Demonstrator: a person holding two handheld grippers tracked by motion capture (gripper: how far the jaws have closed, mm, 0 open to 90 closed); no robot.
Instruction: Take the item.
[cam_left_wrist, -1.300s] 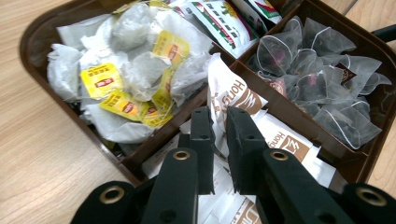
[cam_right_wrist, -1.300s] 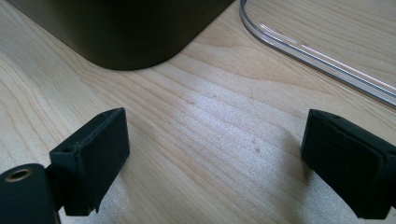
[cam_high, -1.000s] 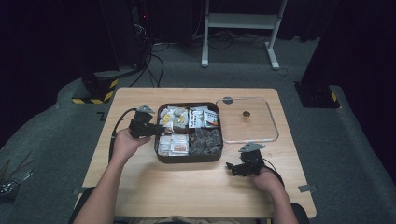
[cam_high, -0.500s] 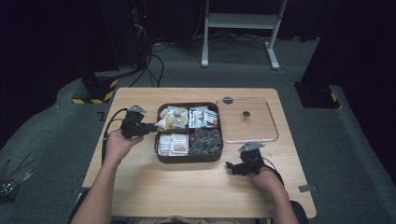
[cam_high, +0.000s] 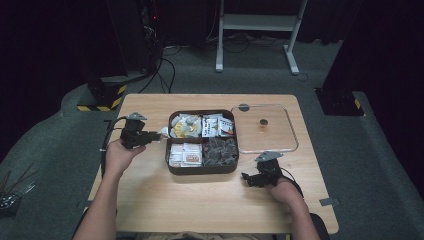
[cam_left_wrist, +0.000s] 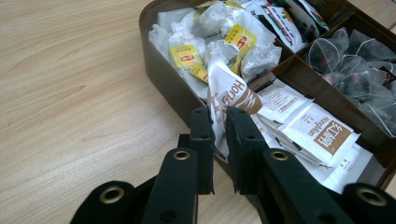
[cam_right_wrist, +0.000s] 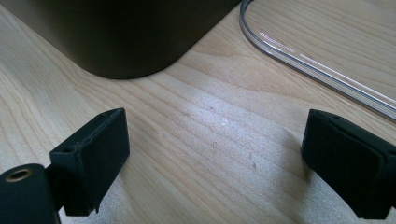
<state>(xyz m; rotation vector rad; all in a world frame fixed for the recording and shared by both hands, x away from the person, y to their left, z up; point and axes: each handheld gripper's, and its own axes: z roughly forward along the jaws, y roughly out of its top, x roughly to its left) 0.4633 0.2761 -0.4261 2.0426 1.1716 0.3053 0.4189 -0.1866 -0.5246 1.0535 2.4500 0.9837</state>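
A dark brown box (cam_high: 202, 170) with several compartments of tea bags and sachets sits mid-table. My left gripper (cam_high: 159, 135) hovers just left of the box's left wall, shut on a white sachet (cam_high: 164, 132) with a brown logo. In the left gripper view the sachet (cam_left_wrist: 229, 91) stands pinched between the jaws of that gripper (cam_left_wrist: 219, 114), above the box's rim (cam_left_wrist: 168, 81). My right gripper (cam_high: 247, 179) rests on the table by the box's front right corner, open; in its own view the right gripper (cam_right_wrist: 215, 154) has only bare wood between its fingers.
A clear lid (cam_high: 291, 145) with a small dark knob (cam_high: 263, 122) lies flat to the right of the box; its edge (cam_right_wrist: 317, 70) runs just beyond the right gripper. The box's corner (cam_right_wrist: 126, 32) is close ahead of that gripper. Bare tabletop lies left and in front.
The left hand has drawn back to the left, from over the box to just outside its left wall, with the sachet in the jaws. The right hand has stayed put.
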